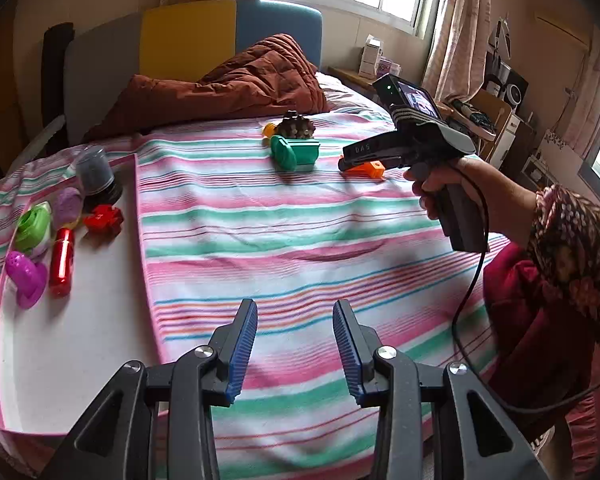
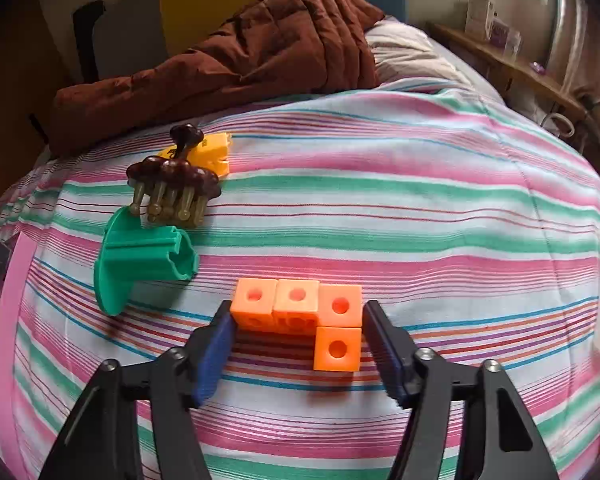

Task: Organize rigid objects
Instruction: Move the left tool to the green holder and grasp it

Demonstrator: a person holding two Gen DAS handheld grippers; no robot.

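Blocks, orange and stuck together, lay on the striped bed between the fingers of our right gripper, which stood open, not yet squeezing. Our left gripper hung open and empty. Next we needed to pinch them and carry them to the white tray.

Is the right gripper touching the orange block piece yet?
Cannot tell. The right wrist view shows the right gripper straddling the orange block piece, pads right at both ends, neither contact nor gap plain.
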